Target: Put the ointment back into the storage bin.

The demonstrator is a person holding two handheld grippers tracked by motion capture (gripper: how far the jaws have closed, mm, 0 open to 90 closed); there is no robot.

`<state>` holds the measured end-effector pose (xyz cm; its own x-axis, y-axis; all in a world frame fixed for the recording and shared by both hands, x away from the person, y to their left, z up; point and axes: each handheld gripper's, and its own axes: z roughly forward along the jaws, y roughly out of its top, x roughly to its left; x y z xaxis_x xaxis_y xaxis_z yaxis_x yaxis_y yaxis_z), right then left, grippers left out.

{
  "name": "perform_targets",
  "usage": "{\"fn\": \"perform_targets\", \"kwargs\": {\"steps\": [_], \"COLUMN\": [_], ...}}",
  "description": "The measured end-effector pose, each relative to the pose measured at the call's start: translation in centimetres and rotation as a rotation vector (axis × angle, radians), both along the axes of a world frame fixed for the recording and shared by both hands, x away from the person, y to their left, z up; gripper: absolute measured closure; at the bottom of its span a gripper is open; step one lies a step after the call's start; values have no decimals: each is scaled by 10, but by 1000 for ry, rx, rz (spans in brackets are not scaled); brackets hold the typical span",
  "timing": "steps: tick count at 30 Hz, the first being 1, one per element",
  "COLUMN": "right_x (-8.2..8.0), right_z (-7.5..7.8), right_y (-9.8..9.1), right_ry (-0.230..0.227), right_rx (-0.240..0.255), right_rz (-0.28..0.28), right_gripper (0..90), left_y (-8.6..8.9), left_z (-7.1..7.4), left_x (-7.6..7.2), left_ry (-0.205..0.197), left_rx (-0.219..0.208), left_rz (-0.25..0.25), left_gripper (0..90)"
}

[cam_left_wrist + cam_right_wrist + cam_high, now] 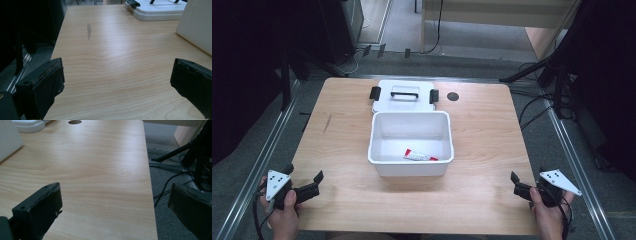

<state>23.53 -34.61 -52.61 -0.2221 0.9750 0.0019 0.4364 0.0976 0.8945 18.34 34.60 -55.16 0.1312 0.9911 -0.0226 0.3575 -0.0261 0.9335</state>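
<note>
Left gripper (309,182) sits at the near-left corner of the table (337,130), held in the left hand (282,207), grey plate on top, jaws pointing right toward the middle. In the left gripper view its 2 jaws are spread wide with bare wood between them, nothing gripped (117,82). A short grey scuff (88,31) marks the wood ahead of it, well left of the box. Box (410,170) is white, open-topped, standing upright at table centre, well apart from both grippers; its side wall shows at the right edge of the left gripper view (197,22) and at the left edge of the right gripper view (7,140). Tube (419,156), white with a red end, lies flat on the box floor toward the near-right, close to the front wall. Lid (404,102) lies flat on the table just behind the box, touching or nearly touching its far rim, with 2 black latches at the ends and a handle on top. Small dark hole (453,96) in the tabletop right of the lid. Right gripper (518,186) is at the near-right edge, in the right hand (549,210), jaws pointing left. In its own view the jaws stand wide apart and empty (115,202), 1 over wood, the other out past the table edge over grey floor (172,152) with cables.
</note>
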Motion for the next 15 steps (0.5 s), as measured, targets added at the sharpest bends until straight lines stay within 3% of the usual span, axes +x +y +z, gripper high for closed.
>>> {"fn": "perform_targets", "kwargs": {"steps": [15], "right_x": [-28], "right_z": [-11], "right_y": [-26], "right_ry": [3], "right_rx": [20], "right_rz": [-20], "right_gripper": [0], "left_y": [1], "left_z": [0], "left_x": [0], "left_ry": [4], "left_rx": [-6], "left_rz": [1], "left_gripper": [0]}}
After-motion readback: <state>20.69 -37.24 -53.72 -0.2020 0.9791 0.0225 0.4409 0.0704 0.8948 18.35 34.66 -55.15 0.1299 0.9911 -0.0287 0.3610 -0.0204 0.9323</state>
